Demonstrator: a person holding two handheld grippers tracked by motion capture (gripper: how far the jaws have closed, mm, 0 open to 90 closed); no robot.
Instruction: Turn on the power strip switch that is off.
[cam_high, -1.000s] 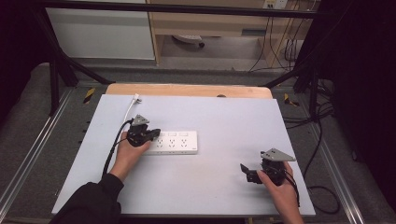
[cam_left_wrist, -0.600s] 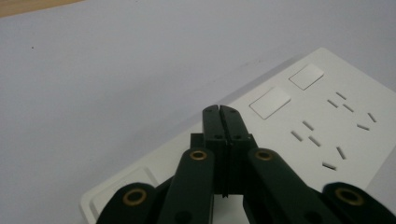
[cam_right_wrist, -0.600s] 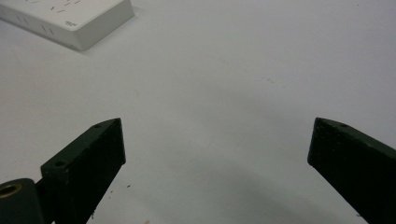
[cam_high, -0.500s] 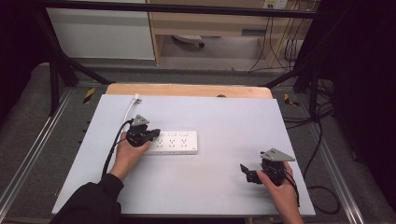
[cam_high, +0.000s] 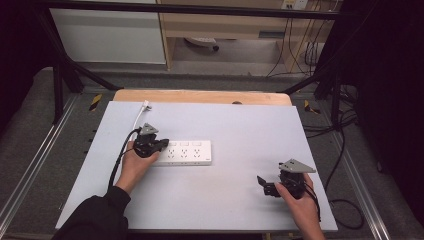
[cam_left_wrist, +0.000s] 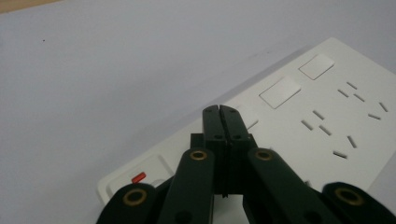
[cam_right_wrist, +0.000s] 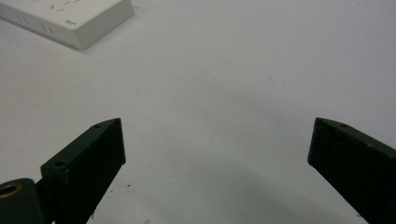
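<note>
A white power strip (cam_high: 187, 152) lies across the middle of the pale table top (cam_high: 240, 125). My left gripper (cam_high: 162, 145) rests over its left end, jaws shut together with nothing between them. In the left gripper view the closed tips (cam_left_wrist: 219, 111) sit above the strip (cam_left_wrist: 327, 107), just past a rocker switch with a red mark (cam_left_wrist: 138, 177) and beside the row of square switches. A white cord (cam_high: 139, 116) runs from the strip's left end toward the back. My right gripper (cam_high: 265, 186) stands open near the front right, its jaws wide over bare table (cam_right_wrist: 217, 125); the strip's corner (cam_right_wrist: 93, 23) shows far off.
A wooden strip (cam_high: 200, 96) borders the table's far edge. Black frame bars and metal rails run along both sides. Cables (cam_high: 345, 145) hang off the right side. Bare table lies between the two grippers.
</note>
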